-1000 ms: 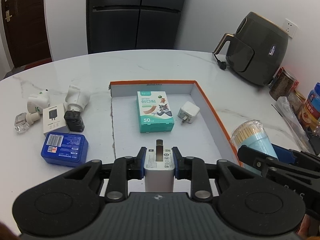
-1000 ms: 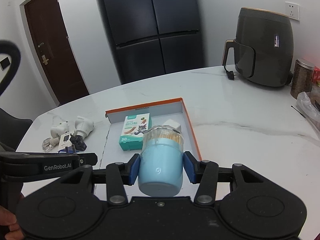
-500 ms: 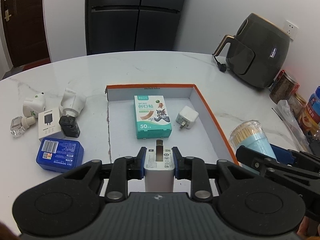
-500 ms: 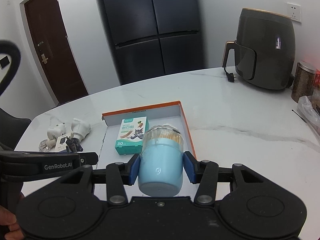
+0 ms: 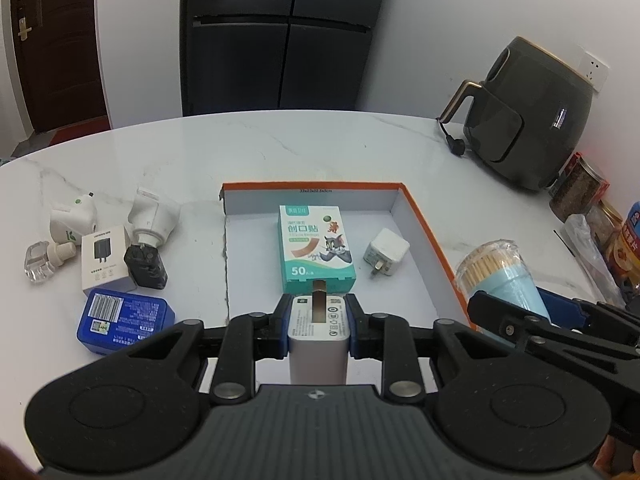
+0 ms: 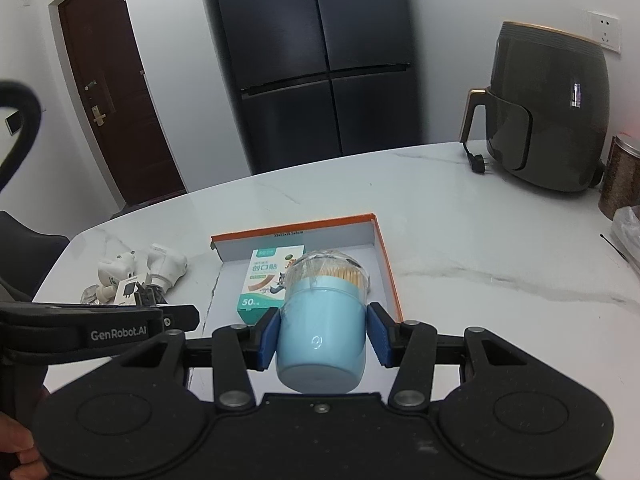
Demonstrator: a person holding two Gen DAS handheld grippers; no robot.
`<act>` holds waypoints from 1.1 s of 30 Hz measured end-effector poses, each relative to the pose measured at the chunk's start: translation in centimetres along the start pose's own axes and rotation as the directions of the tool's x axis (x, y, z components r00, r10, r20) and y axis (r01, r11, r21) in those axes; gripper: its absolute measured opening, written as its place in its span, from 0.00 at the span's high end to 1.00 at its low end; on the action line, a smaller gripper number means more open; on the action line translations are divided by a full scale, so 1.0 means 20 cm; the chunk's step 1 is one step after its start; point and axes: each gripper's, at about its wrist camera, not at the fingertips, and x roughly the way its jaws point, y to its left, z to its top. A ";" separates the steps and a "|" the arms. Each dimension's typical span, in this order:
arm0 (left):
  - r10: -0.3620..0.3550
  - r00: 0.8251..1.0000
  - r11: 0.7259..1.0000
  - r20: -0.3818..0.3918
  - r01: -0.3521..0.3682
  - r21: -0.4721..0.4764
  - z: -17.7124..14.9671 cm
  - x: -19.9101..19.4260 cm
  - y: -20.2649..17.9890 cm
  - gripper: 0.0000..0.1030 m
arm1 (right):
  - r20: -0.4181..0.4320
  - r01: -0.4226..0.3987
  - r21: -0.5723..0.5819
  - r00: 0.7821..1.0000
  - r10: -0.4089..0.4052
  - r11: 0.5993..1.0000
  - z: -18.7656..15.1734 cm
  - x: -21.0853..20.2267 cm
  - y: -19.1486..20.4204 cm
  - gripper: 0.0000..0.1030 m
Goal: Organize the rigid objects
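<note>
My left gripper (image 5: pixel 318 320) is shut on a white charger block (image 5: pixel 319 334), held above the near end of the orange-rimmed box tray (image 5: pixel 430 228). Inside the tray lie a teal plaster box (image 5: pixel 316 248) and a small white plug adapter (image 5: pixel 386 250). My right gripper (image 6: pixel 322 338) is shut on a light blue toothpick jar (image 6: pixel 322 336) with a clear lid, hanging over the tray (image 6: pixel 386 264) near its right rim. The same jar (image 5: pixel 500 276) shows at the right in the left wrist view. The plaster box (image 6: pixel 260 280) is partly hidden behind the jar.
Left of the tray lie a blue tin (image 5: pixel 126 320), a white charger carton (image 5: pixel 105 258), a black adapter (image 5: pixel 146 266), white plugs (image 5: pixel 154 216) and a clear bottle (image 5: pixel 40 262). A dark air fryer (image 5: pixel 528 116) and jars (image 5: pixel 580 188) stand at the right.
Both grippers keep their holds. The tray and the loose items have drifted slightly in both views as the grippers shifted a little over the table.
</note>
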 end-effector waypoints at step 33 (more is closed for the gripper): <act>-0.001 1.000 1.000 -0.004 0.001 -0.023 0.18 0.19 -0.01 0.74 | -0.009 -0.009 -0.057 1.000 0.008 0.998 0.19 0.27 -0.05 0.44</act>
